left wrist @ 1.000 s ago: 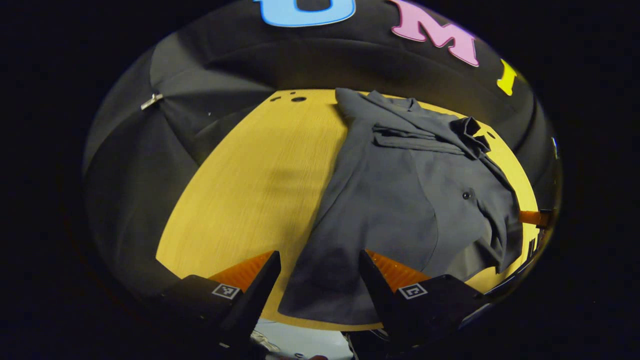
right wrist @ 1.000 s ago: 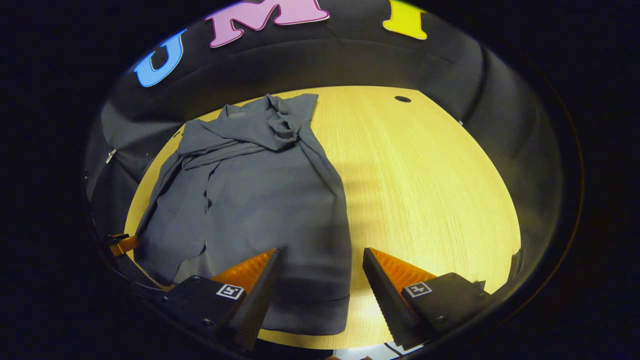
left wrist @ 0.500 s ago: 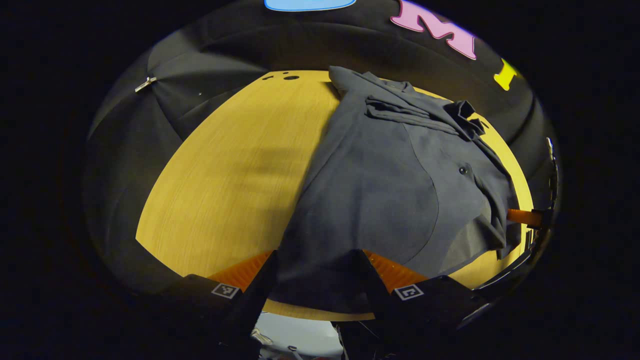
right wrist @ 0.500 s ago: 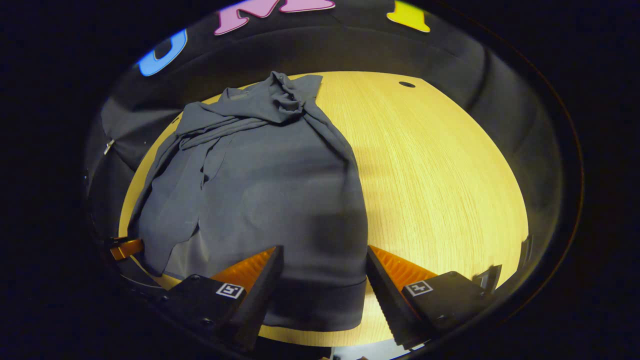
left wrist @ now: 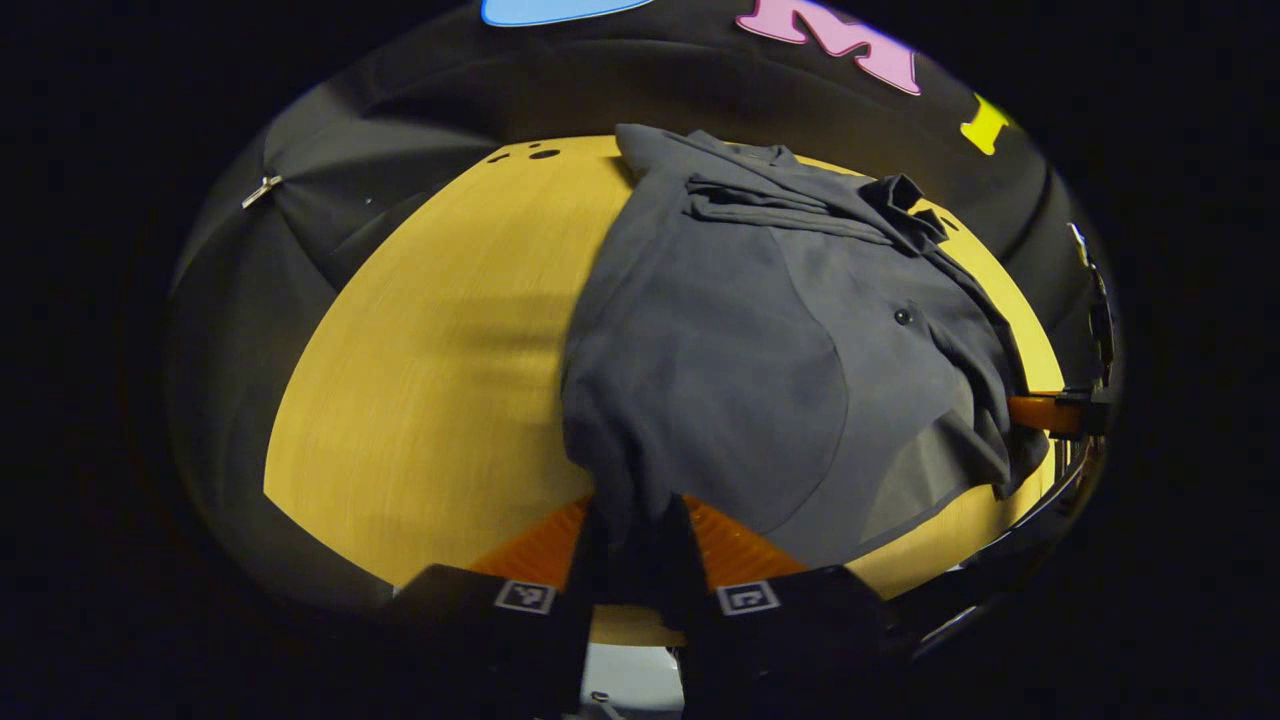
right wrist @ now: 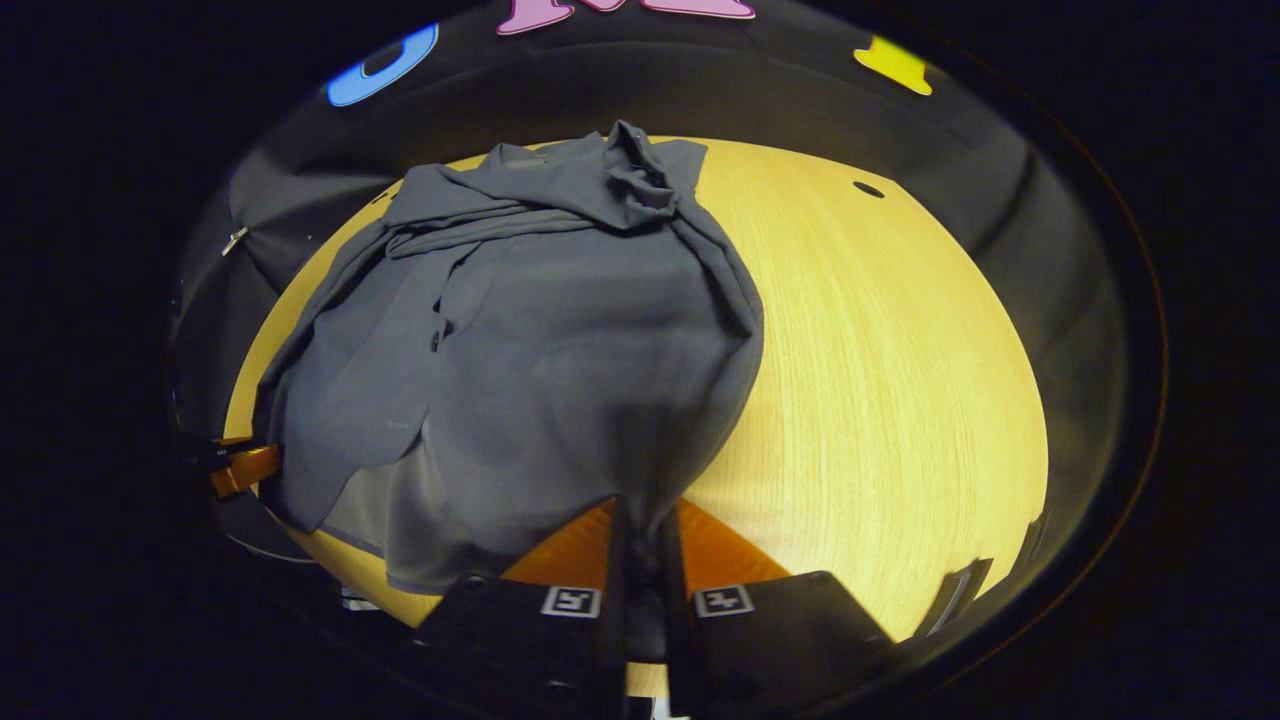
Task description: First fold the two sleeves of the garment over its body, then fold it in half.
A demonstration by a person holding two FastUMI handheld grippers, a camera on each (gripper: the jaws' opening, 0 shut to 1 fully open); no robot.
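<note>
**Sleeves lie folded; both grippers pinch the hem**

The dark grey cloth garment (left wrist: 760, 340) lies on the round yellow wooden table (right wrist: 900, 380), sleeves gathered across its body. My left gripper (left wrist: 640, 530) and right gripper (right wrist: 640, 545) each clamp its near hem corners. I judge the halving fold remains.

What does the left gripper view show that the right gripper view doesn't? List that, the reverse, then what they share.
Left gripper view: the left gripper shut on the garment's near edge, and a button. Right gripper view: the right gripper shut on that edge, and a lone hole in the table. Both: garment, table, wall clip.
</note>
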